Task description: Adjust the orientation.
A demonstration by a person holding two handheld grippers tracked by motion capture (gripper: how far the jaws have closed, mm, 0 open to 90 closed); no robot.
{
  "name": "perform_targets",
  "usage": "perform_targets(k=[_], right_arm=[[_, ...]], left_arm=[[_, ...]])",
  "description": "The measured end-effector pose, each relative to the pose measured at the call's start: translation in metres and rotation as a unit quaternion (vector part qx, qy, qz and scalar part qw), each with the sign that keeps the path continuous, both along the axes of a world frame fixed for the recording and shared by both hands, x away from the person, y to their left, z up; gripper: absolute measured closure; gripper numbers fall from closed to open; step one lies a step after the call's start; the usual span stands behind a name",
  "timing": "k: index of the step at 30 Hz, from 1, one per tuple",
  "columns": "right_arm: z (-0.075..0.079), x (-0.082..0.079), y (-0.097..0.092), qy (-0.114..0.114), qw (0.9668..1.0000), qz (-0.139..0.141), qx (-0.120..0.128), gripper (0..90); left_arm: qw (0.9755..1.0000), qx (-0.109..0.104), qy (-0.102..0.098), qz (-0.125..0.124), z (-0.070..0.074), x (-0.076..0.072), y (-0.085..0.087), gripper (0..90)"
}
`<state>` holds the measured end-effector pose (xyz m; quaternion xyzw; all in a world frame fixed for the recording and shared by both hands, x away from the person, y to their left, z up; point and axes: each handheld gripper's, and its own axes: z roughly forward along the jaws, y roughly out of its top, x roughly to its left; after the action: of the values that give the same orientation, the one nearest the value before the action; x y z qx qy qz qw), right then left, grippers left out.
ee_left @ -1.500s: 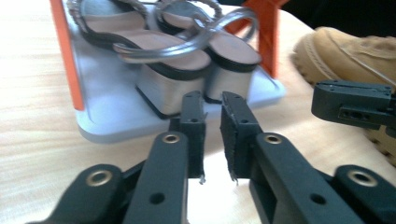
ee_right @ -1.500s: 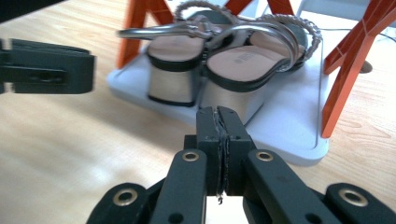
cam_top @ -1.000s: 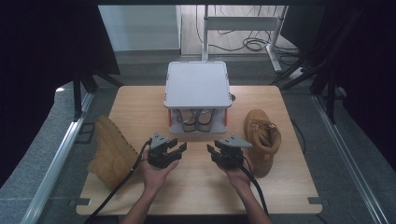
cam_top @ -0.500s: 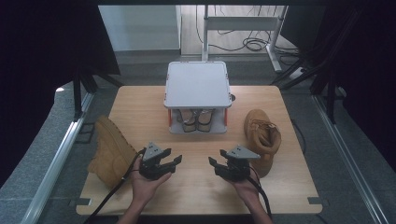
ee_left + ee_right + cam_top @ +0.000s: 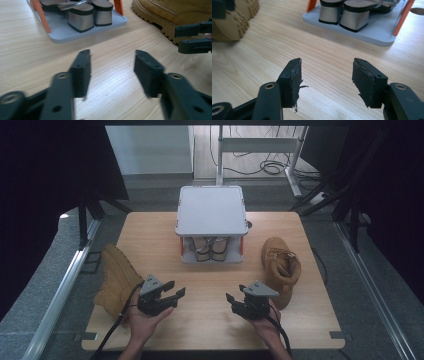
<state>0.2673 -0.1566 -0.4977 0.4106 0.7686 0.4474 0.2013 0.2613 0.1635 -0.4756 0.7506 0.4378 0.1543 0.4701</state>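
Observation:
My left gripper point(image 5: 172, 295) hovers open over the near left of the wooden table point(image 5: 210, 325); its jaws have just been closing a little, with nothing between them point(image 5: 112, 53). My right gripper point(image 5: 233, 300) is open at the near right, and its jaws have just been opening, also with nothing between them point(image 5: 327, 61). One tan boot point(image 5: 116, 279) lies on its side left of the left gripper. The other tan boot point(image 5: 281, 267) stands upright beside the right gripper. A grey shoe rack point(image 5: 211, 212) with orange posts holds silver block-heeled sandals point(image 5: 210, 247) on its lower shelf.
In the left gripper view, the rack's grey base point(image 5: 75, 36) and the upright boot's sole point(image 5: 160, 22) lie ahead, with the right gripper point(image 5: 195, 37) at the right edge. A black cable trails from each gripper. Metal rails flank the table.
Both hands have drawn back toward the near edge of the table and a little apart. The right gripper's jaws stand wider than a second ago.

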Motion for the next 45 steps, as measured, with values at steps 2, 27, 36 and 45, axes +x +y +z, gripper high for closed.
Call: perform_targets(k=[2,27,36,45], right_arm=[[-0.001,0.000,-0.001,0.001,1.0000,-0.005,-0.008,40.8],[-0.006,0.000,0.000,0.004,0.9994,-0.014,-0.033,40.9],[-0.006,0.000,0.006,0.006,0.9992,-0.010,-0.038,40.9],[-0.009,0.003,0.006,0.010,0.9990,-0.012,-0.042,40.8]], left_arm=[[1.0000,-0.007,0.004,-0.002,0.001,0.000,0.003,61.2],[0.9984,-0.026,-0.006,0.050,0.017,-0.037,0.081,89.5],[0.9949,-0.017,-0.011,0.099,0.014,-0.063,0.138,89.6],[0.9906,-0.022,-0.004,0.135,-0.001,-0.076,0.172,89.6]])
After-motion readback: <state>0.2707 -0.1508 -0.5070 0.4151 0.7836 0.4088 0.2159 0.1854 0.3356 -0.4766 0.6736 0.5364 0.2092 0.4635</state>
